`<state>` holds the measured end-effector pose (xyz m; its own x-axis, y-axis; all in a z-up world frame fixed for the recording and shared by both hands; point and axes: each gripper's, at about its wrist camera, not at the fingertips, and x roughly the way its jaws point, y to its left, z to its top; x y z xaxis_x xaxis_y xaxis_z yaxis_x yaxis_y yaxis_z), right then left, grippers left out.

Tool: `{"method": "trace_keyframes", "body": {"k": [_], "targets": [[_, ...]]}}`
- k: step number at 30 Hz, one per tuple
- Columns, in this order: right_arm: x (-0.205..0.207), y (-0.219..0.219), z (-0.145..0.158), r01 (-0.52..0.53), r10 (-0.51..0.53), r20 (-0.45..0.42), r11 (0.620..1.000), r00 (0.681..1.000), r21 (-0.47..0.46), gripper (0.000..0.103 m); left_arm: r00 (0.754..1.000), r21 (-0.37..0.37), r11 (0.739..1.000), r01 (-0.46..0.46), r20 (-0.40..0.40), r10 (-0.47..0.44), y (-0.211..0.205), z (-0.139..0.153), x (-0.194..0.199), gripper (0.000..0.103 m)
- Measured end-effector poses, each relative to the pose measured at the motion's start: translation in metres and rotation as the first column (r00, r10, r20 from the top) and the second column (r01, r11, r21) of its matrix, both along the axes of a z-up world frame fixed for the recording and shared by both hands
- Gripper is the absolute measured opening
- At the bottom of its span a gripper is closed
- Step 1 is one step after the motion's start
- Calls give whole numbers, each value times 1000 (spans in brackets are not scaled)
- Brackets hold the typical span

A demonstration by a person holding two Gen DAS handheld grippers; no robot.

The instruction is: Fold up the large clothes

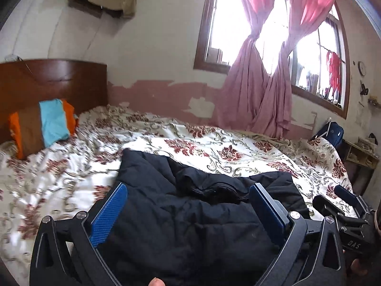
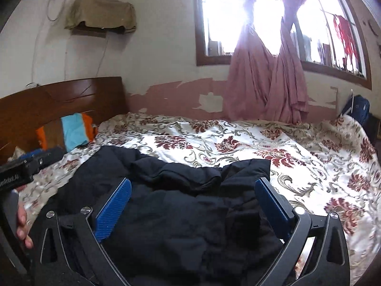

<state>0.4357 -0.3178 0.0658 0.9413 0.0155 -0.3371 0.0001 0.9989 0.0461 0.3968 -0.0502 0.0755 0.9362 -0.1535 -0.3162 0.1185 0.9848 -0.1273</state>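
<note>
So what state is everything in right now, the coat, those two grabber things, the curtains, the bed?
black jacket: crumpled on the bed, not folded flat.
left gripper: open, above the jacket, holding nothing.
right gripper: open, above the jacket, holding nothing.
curtains: drawn aside, knotted in the middle.
bedspread: spread over the bed, wrinkled.
pillow: propped against the headboard.

Daylit from the window (image 1: 240,31) at upper right, blown out to white glare in both views, worst around the curtains (image 2: 266,81) in the right wrist view. Dark jacket (image 1: 185,214) almost featureless, folds lost in shadow. Heavy fisheye bending at the edges, black vignette in the corners. Slight motion blur over the bedspread (image 1: 59,174) at left.
</note>
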Motion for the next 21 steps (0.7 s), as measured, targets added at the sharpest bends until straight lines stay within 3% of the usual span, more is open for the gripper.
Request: {"method": "trace_keyframes", "body": {"k": [9, 17, 21], "targets": [[-88, 12, 36, -22, 22, 26, 1000, 999, -13, 101, 1000, 69, 998, 3, 8, -3, 0, 29, -86, 103], [-156, 16, 50, -24, 25, 35, 999, 999, -37, 101, 999, 91, 995, 45, -29, -42, -4, 36, -154, 103], [-182, 15, 54, -27, 28, 24, 999, 999, -29, 101, 999, 142, 989, 42, -11, -41, -9, 35, -189, 103]]}}
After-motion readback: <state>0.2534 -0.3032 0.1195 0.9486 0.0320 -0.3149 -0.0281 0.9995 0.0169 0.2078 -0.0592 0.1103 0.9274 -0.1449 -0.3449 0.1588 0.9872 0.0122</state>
